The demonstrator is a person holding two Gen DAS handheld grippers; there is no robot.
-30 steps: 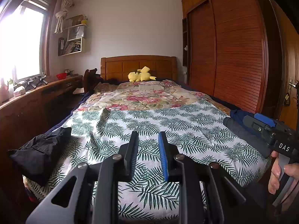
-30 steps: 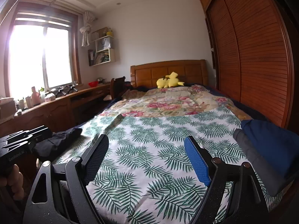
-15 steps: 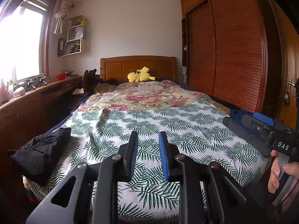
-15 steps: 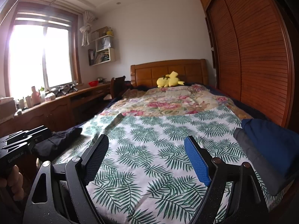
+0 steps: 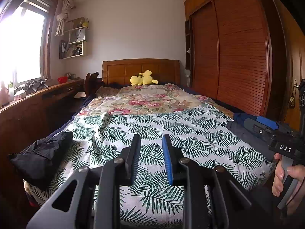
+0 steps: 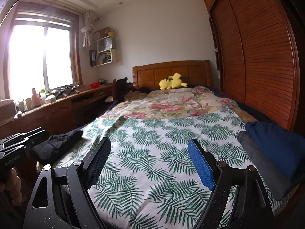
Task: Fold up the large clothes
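A crumpled black garment lies on the near left corner of the bed, on the white sheet printed with green palm fronds, while folded grey and navy clothes sit stacked at the right edge, probably finished work set aside. The left gripper hangs over the sheet with its jaws nearly together and holding nothing. The right gripper is spread wide and empty, likely ready to grasp cloth.

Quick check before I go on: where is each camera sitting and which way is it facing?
Left wrist: on the left tool, at the bed's foot, facing the headboard; its narrow, empty jaws and the person's right hand show.
Right wrist: on the right tool, same direction, further right; its wide, empty jaws and left-hand fingers show.
Shared: leaf sheet, black garment, blue-grey clothes, yellow toy.
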